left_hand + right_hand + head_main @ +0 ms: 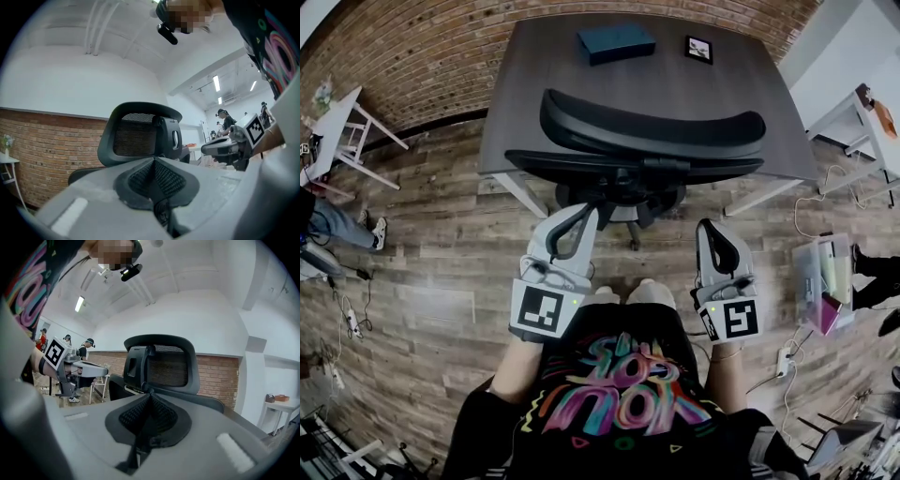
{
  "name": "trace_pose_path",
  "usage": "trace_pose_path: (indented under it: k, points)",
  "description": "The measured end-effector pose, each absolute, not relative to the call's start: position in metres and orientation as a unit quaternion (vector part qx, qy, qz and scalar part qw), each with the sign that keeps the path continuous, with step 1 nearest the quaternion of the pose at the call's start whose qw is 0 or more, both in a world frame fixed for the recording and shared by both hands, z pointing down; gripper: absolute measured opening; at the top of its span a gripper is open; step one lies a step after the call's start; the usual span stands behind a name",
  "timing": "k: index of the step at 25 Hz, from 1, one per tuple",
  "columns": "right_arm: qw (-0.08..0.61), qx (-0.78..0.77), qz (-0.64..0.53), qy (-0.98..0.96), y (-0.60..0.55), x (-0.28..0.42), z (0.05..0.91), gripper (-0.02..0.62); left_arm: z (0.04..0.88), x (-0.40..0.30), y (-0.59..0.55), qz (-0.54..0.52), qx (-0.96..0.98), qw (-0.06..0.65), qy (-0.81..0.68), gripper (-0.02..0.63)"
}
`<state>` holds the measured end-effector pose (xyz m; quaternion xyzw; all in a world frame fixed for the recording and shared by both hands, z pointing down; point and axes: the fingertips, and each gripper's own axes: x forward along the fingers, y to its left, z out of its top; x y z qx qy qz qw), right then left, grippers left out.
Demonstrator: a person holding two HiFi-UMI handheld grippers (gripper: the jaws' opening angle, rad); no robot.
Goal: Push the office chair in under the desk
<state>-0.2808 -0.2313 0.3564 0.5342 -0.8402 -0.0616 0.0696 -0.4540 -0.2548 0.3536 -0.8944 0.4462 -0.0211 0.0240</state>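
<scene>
- The office chair [652, 131] is positioned at the near edge of the counter [525, 84], with its backrest turned toward the person. Its wheeled base is seen just at that edge; how far the seat reaches beneath the counter cannot be told.
- The left gripper [579, 214] is held level in the person's left hand and is pointed at the chair. In the left gripper view its jaws are seen closed together [153, 161], with nothing between them. The chair back [140, 133] is seen ahead of the jaws and is not touched.
- The right gripper [711, 230] is held level beside it, near the right side of the chair. Its jaws are likewise pressed together [150, 397] and nothing is held. The chair back [164, 364] is seen ahead, apart from the tips.
- A dark teal box [616, 42] and a small framed picture [698, 49] are placed at the far end of the counter, well apart from the chair.
- The counter is set on a wooden floor [431, 272] against a brick wall [422, 37].
</scene>
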Motion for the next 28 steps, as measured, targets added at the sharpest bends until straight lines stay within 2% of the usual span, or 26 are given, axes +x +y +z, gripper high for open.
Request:
trace_pose_path:
  k: [21, 28]
  points:
    - [0.079, 0.517, -0.049, -0.851, -0.237, -0.29, 0.363, -0.002, 0.36, -0.464, -0.26, -0.015, -0.889, 0.012, 0.457, 0.002]
    - [0.063, 0.52, -0.047, -0.851, -0.236, -0.287, 0.358, 0.0, 0.361, -0.462, -0.258, -0.017, -0.892, 0.008, 0.452, 0.002]
